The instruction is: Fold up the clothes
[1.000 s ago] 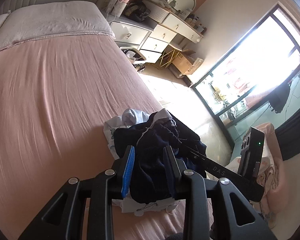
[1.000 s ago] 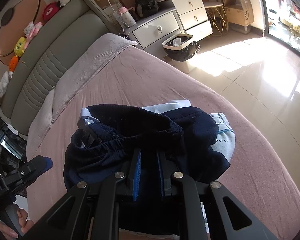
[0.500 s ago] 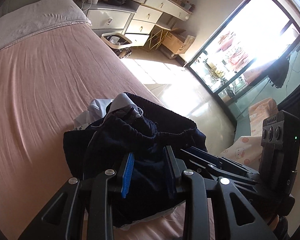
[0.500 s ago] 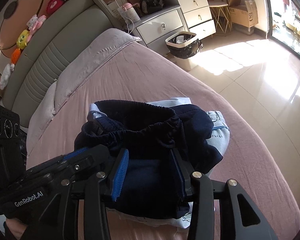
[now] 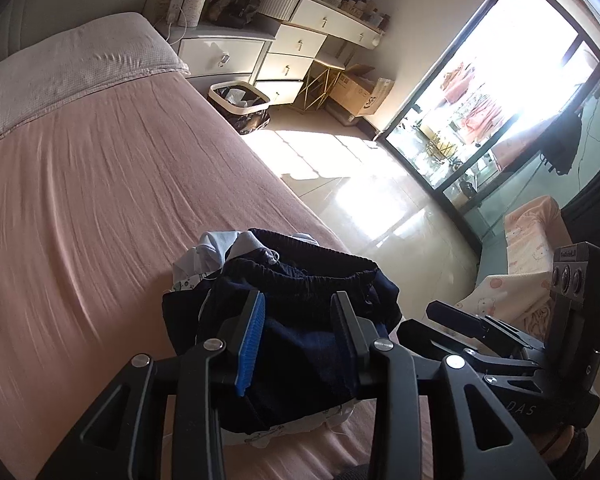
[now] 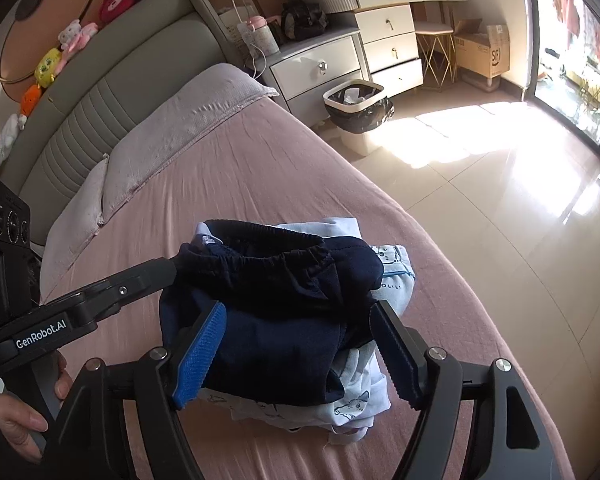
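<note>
Right gripper point(image 6: 298, 354): jaws wide apart, just been opening, pads clear of the navy shorts point(image 6: 276, 312) that lie between and beyond them. Left gripper point(image 5: 298, 332): jaws parted, likewise just been opening; the shorts sit between the pads, and whether cloth brushes the far pad is hard to judge from this angle. In the right view the left gripper enters from 9 o'clock, its finger point(image 6: 140, 282) reaching the shorts' waistband, a hand point(image 6: 24, 408) on its grip at 8 o'clock. The shorts rest folded atop pale printed clothes point(image 6: 356, 404), which show at 5 o'clock and 1 o'clock of them. The stack lies on the pink bed point(image 6: 236, 176), near its floor-side edge. A bin point(image 6: 358, 110) stands on the floor at 1 o'clock.
</note>
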{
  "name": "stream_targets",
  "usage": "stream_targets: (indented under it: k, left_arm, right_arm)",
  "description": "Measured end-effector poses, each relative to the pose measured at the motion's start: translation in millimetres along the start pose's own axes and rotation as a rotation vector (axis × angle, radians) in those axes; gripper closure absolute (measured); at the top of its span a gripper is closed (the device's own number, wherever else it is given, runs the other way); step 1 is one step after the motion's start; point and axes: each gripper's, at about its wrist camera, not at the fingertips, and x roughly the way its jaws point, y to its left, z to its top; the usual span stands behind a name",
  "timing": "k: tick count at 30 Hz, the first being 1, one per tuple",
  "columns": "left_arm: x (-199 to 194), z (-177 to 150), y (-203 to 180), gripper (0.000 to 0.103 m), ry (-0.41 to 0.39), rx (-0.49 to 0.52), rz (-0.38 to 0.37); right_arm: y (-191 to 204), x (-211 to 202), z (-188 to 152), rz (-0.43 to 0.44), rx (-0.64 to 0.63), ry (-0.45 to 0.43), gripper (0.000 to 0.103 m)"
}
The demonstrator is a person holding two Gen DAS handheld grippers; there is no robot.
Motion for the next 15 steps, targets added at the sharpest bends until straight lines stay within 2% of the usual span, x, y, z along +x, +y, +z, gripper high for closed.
stream_targets:
  k: [1, 2, 7, 15]
  left_arm:
    - [-5, -1, -4, 0.025, -0.008, 0.020, 0.012]
    - [-12, -2, -8, 0.017, -0.021, 0.037, 0.015]
    - [-42, -6, -22, 0.015, -0.062, 0.072, 0.030]
    - [-84, -28, -15, 0.015, -0.059, 0.012, 0.062]
  right_arm:
    - [3, -6, -1, -0.009, -0.003, -0.005, 0.028]
    - [5, -11, -3, -0.010, -0.003, -0.010, 0.028]
    - [21, -36, -14, -0.022, -0.013, -0.041, 0.028]
    - [50, -72, -29, -0.070, -0.018, -0.069, 0.027]
